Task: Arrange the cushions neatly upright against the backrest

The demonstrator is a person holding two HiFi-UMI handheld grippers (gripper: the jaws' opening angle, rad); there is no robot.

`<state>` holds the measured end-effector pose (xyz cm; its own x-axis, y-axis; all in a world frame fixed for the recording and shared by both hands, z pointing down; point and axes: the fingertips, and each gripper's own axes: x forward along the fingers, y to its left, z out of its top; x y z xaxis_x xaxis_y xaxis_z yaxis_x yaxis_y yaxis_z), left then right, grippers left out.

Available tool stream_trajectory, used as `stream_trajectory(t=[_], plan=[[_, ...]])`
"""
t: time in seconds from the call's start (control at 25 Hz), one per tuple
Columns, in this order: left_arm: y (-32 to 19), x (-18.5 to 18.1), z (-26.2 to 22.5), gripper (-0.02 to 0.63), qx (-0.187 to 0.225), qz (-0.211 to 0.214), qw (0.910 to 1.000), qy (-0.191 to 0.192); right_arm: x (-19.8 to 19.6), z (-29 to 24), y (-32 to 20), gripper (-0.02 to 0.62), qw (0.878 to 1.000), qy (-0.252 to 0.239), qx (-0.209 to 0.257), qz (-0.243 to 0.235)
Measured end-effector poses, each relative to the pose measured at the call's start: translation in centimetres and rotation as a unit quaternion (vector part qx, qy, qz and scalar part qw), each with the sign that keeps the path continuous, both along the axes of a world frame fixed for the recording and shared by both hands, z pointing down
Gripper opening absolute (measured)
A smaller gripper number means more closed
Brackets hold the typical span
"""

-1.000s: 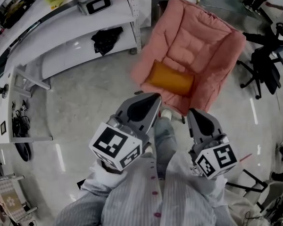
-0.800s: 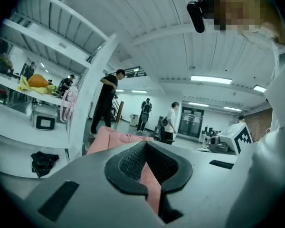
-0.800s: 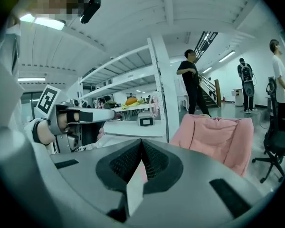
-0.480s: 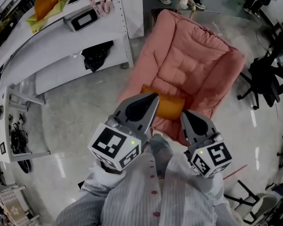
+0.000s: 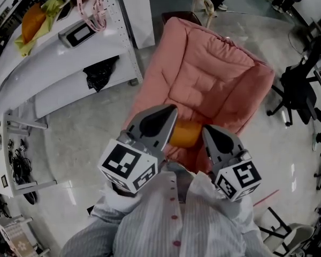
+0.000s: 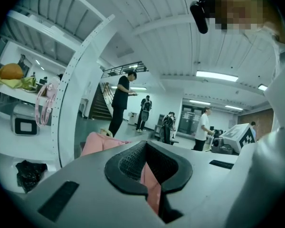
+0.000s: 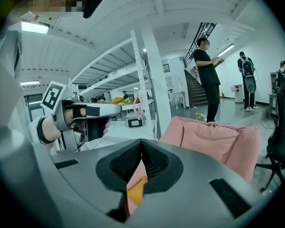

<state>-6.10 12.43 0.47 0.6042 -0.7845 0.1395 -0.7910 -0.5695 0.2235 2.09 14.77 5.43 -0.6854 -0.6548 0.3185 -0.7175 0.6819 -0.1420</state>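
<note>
The orange cushion [image 5: 185, 135] lies flat on the front part of the seat of the pink padded chair [image 5: 216, 71], apart from the backrest [image 5: 224, 42], and I can see only this one cushion. In the head view it shows between the tips of the two grippers and is partly hidden behind the left gripper [image 5: 170, 110]. The right gripper [image 5: 207, 129] is just beside it in the picture, but I judge that neither gripper touches it yet. Both pairs of jaws are pressed together with nothing between them; through the narrow slit only pink and orange fabric in the distance shows. The step in hand seems to be the approach. To do it well, the jaws should first open wide, then each gripper should take one short end of the cushion, pinching enough fabric that it does not slip, and both should lift together so that it stands against the backrest without folding. The white shelf unit [image 5: 69, 52] stands at the left and a black office chair [image 5: 299, 87] at the right. Compared with one second ago, the chair and the cushion have come much nearer to the grippers; then the cushion was fully visible and well ahead of the tips. The jaws were shut then as now.
</note>
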Motion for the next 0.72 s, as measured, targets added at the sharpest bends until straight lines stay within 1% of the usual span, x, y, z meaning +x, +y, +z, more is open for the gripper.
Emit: stream_trajectory(t=[0.12, 0.32, 0.48, 0.72], plan=[[-1.6, 0.2, 0.2, 0.011, -0.007, 0.006, 0.9999, -0.006, 0.9, 0.4, -1.2, 0.012, 1.0, -0.001, -0.01, 0.014], [-4.5, 0.3, 0.9, 0.009, -0.021, 0.028, 0.9993, -0.014, 1.9, 0.9, -3.3, 0.012, 0.999, -0.002, -0.022, 0.048], [-6.8, 0.5, 1.5, 0.009, -0.034, 0.058, 0.9976, -0.018, 2.5, 1.3, -5.1, 0.012, 0.996, 0.0, -0.03, 0.084], [-9.8, 0.3, 3.5, 0.011, -0.061, 0.081, 0.9947, -0.02, 3.1, 2.6, -7.8, 0.012, 0.991, 0.002, -0.047, 0.123]])
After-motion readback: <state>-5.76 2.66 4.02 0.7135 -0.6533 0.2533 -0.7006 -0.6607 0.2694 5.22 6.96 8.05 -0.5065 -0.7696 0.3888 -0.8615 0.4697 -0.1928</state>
